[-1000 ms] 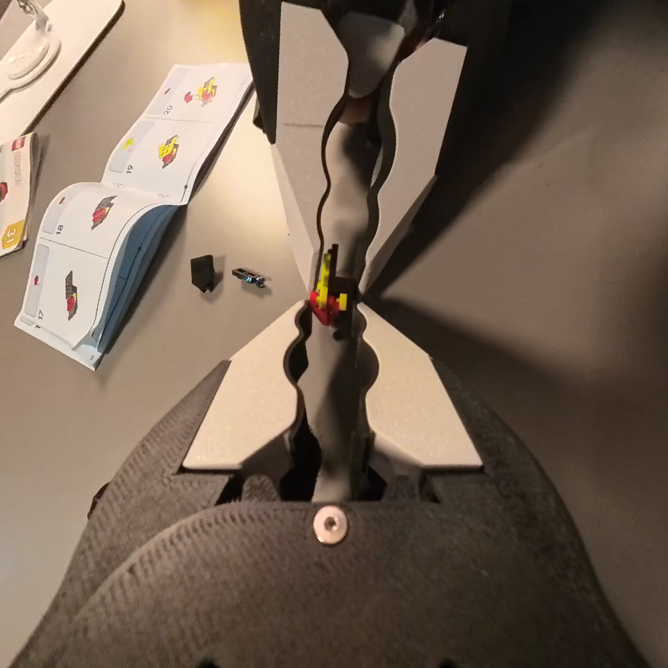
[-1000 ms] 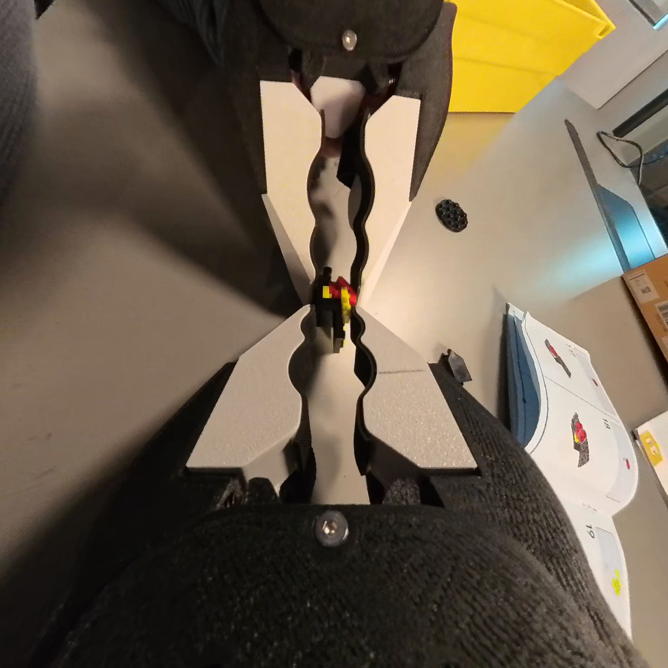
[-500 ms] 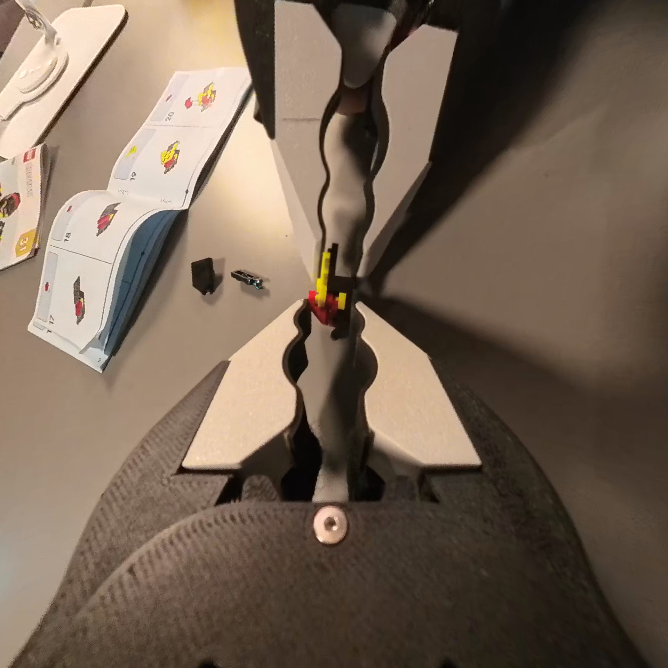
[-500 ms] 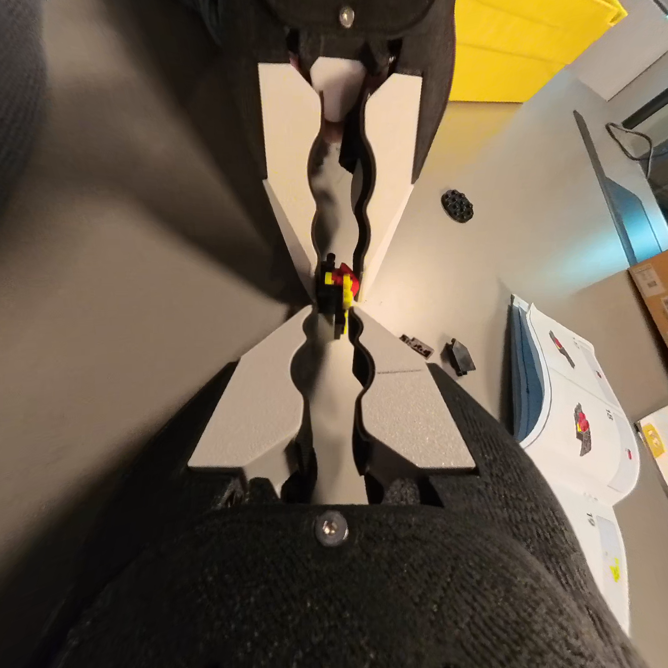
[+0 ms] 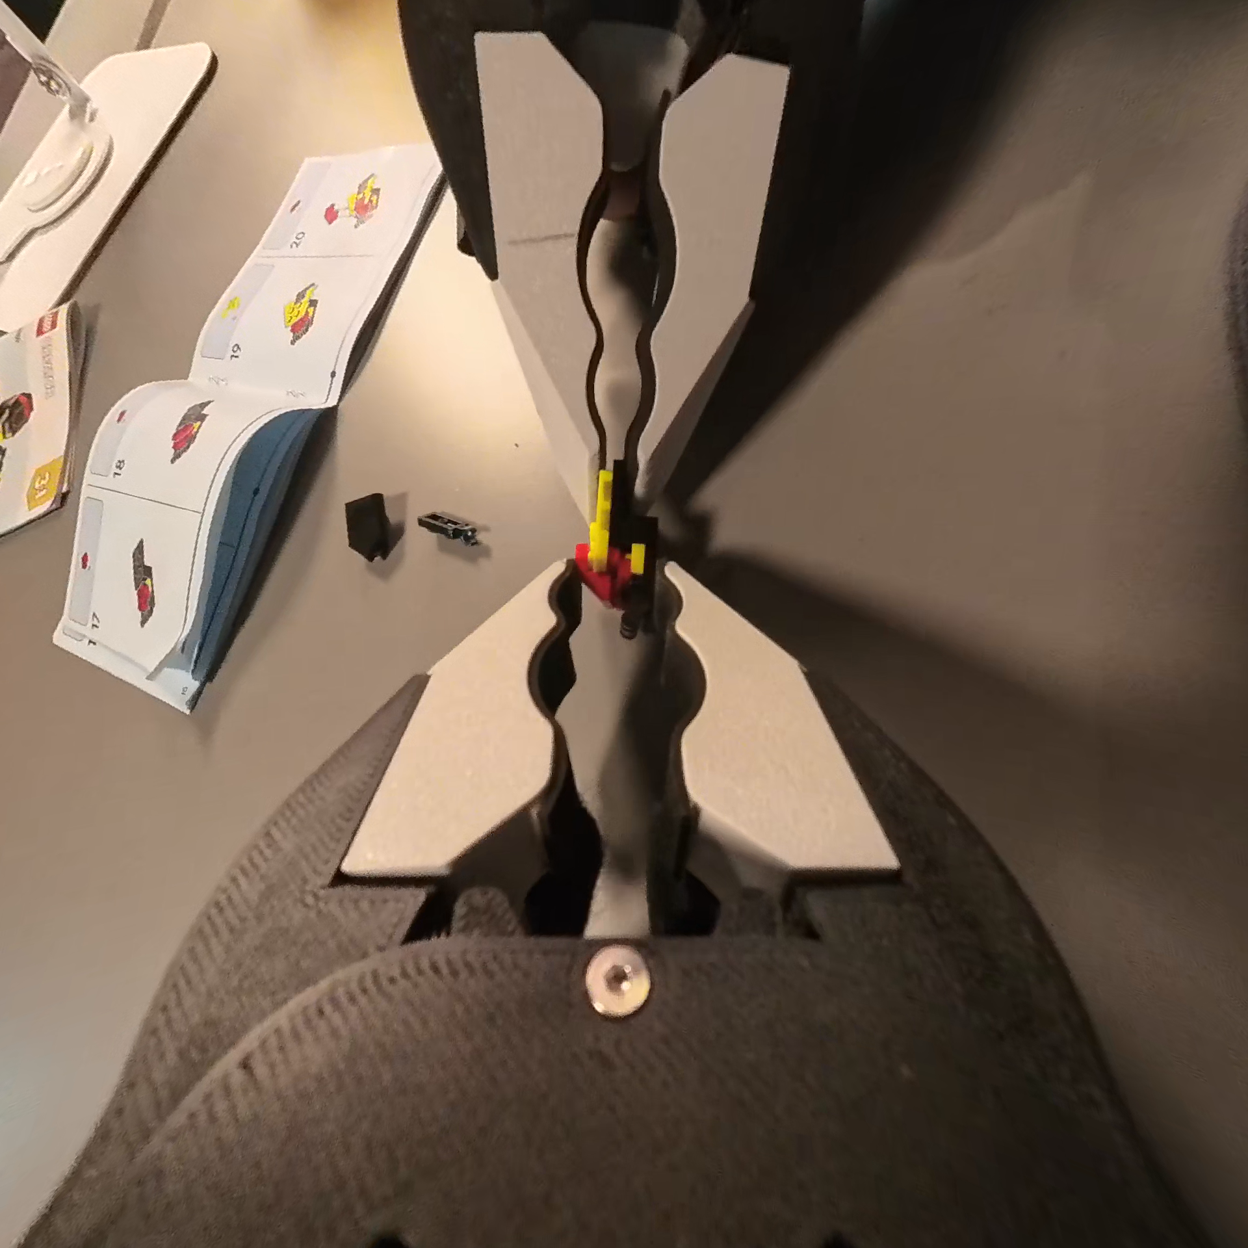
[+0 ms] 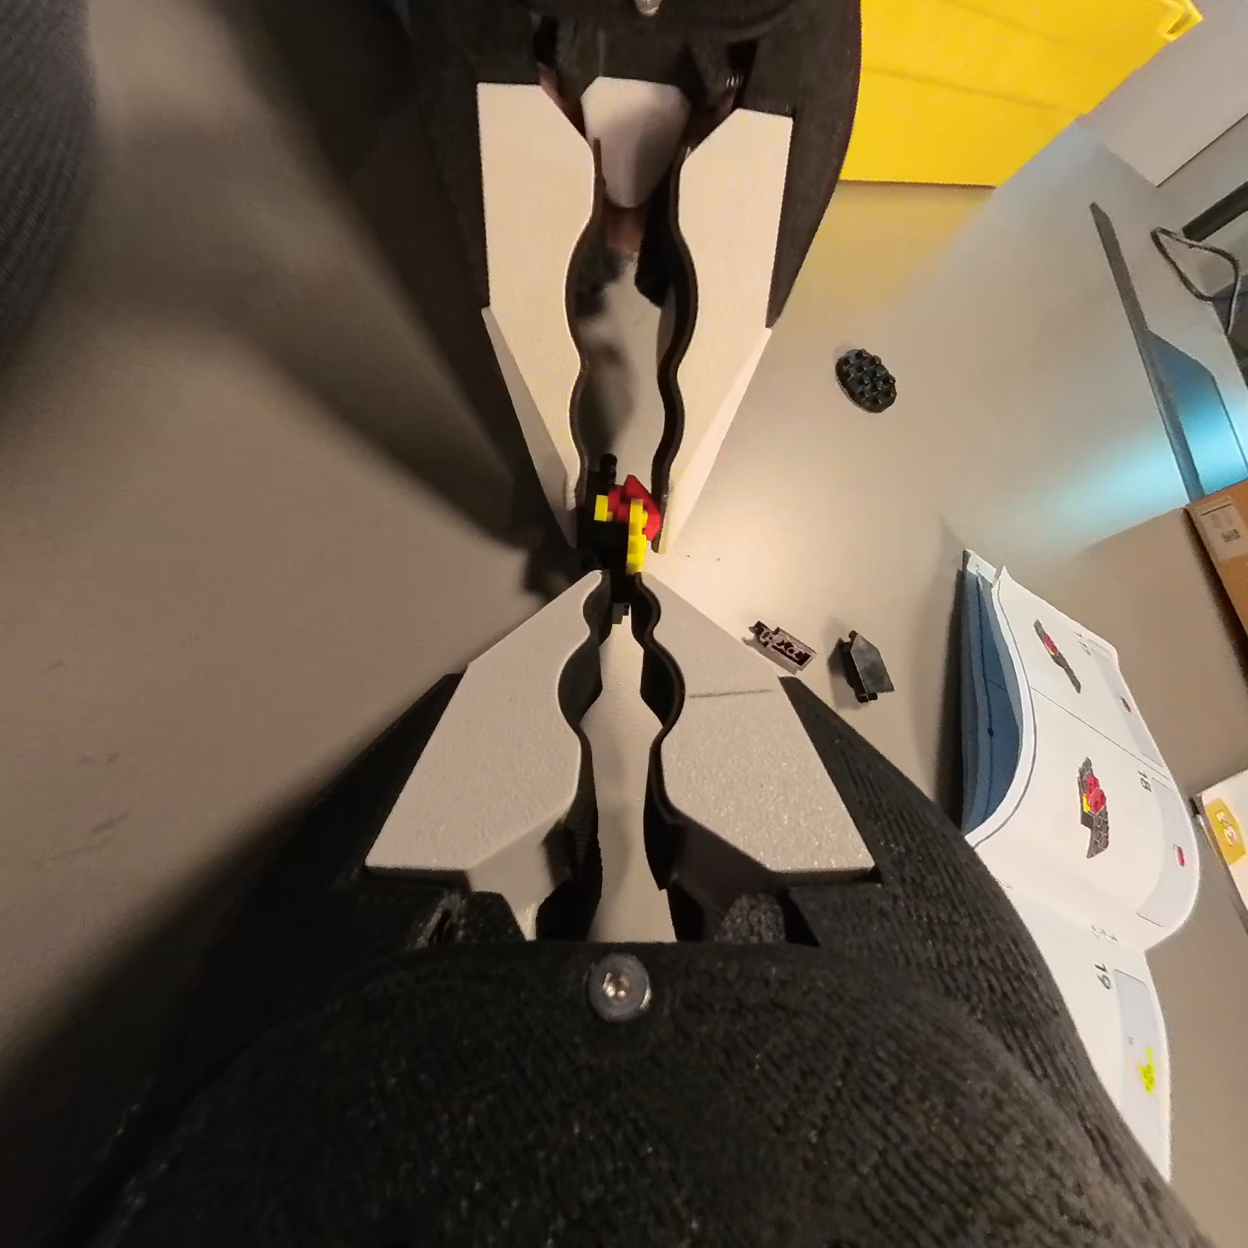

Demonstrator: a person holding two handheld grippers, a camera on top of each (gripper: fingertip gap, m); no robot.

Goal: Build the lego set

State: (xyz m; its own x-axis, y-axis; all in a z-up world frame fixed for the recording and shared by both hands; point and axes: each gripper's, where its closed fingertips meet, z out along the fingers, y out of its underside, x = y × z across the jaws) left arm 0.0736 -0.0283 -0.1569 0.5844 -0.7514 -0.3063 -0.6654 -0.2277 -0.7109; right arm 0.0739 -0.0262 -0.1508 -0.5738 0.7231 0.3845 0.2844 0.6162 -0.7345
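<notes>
A small black, red and yellow lego model (image 5: 611, 547) hangs above the grey table, held between both grippers, which meet tip to tip. My left gripper (image 5: 618, 581) is shut on its red and black end. My right gripper (image 6: 618, 587) is shut on its black and yellow end (image 6: 621, 533). In each wrist view the other gripper reaches in from the top. A loose black sloped piece (image 5: 368, 533) and a small dark piece (image 5: 449, 527) lie on the table; both also show in the right wrist view, the sloped piece (image 6: 864, 665) and the small piece (image 6: 782, 648).
An open instruction booklet (image 5: 223, 405) lies beside the loose pieces, with a second booklet (image 5: 34, 419) and a white base plate (image 5: 88, 155) farther off. A black round studded piece (image 6: 866, 388), a yellow bin (image 6: 979, 88) and a cardboard box (image 6: 1222, 533) lie beyond. My left and right fingertips are right by each other. My left gripper's tips are some 5 cm from the small dark piece (image 5: 449, 527). The right camera catches it too, in the right wrist view (image 6: 783, 642).
Both grippers kept hold of the model. The right gripper's jaws have narrowed on it. The views have shifted, so the two loose pieces now show fully in the right wrist view.
</notes>
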